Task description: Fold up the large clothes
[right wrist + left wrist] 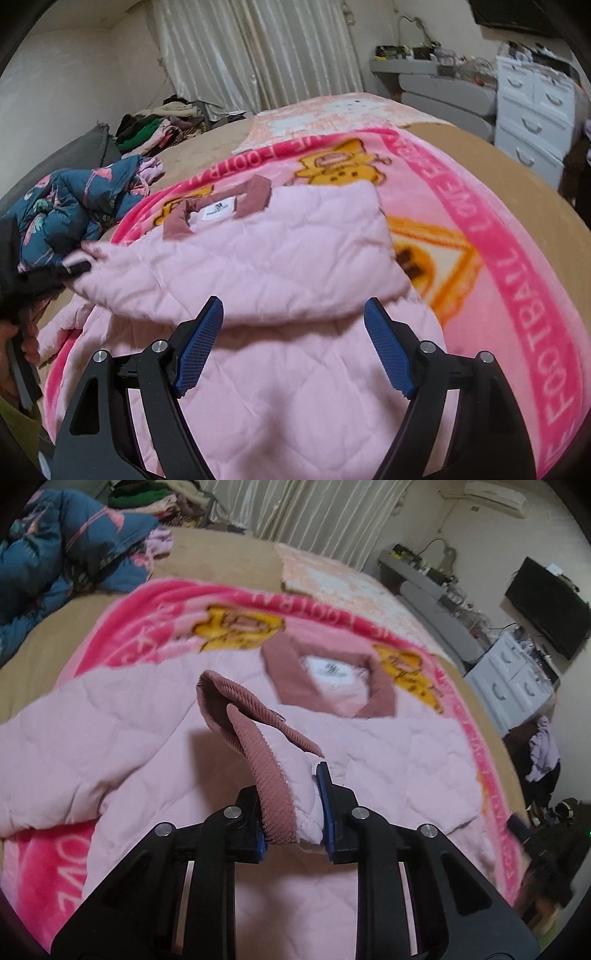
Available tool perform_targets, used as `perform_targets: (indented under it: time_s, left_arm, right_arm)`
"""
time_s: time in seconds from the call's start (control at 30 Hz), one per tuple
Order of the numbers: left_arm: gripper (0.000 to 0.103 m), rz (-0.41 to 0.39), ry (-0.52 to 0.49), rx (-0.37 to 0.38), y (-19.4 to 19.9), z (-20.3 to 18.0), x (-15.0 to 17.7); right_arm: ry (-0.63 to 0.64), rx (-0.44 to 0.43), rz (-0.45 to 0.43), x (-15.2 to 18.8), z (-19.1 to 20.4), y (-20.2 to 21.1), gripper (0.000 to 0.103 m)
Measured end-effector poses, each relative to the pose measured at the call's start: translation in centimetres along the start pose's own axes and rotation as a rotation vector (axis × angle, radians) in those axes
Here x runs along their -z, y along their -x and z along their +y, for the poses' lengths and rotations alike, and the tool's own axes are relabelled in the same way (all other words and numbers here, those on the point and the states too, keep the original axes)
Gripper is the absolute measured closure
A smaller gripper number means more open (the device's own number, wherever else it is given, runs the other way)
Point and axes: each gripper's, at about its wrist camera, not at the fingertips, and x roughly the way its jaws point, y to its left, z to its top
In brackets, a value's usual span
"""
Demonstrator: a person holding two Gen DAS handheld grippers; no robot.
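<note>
The left gripper (295, 812) is clamping the ribbed dusty-rose cuff (266, 760) of the pale pink quilted jacket (369, 746), which is lying on the bright pink cartoon-print fleece blanket (40, 882). The right gripper (295, 347) is hovering over the jacket, jaws apart, gripping nothing. A crumpled blue floral padded coat (66, 218) is sitting beside the blanket's far left edge; a white drawer chest (532, 118) is standing beyond its right.

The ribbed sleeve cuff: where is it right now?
In the left wrist view, centre frame, the ribbed cuff is pinched in the left gripper, lifted above the pink jacket.
</note>
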Motion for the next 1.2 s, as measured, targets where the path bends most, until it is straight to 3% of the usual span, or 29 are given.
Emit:
perform_targets:
  time_s: [0.13, 0.37, 0.63, 0.73, 1.03, 1.2]
  left_arm:
    - [0.088, 0.047, 0.013, -0.042, -2.0, 1.4, 1.7]
    - [0.085, 0.092, 0.058, -0.049, -3.5, 3.5, 3.4]
    - [0.083, 0.091, 0.064, -0.048, -3.8, 3.7, 3.8]
    - [0.081, 0.092, 0.069, -0.043, -4.0, 3.6, 3.9]
    - [0.078, 0.081, 0.043, -0.084, -2.9, 2.8, 4.1]
    - [0.071, 0.071, 0.014, -0.115, -1.6, 2.1, 4.3]
  right_arm:
    - [0.035, -0.009, 0.011, -1.9, 1.0, -1.7, 0.025]
    - [0.067, -0.008, 0.077, -3.7, 2.1, -6.1, 0.025]
    - [0.002, 0.037, 0.249, -1.8, -0.4, -12.4, 0.025]
    - [-0.033, 0.031, 0.257, -1.3, -1.2, -13.6, 0.025]
    - [-0.002, 0.071, 0.249, -0.4, -0.5, -12.3, 0.025]
    - [-0.045, 0.036, 0.231, 0.1, -0.4, -10.0, 0.017]
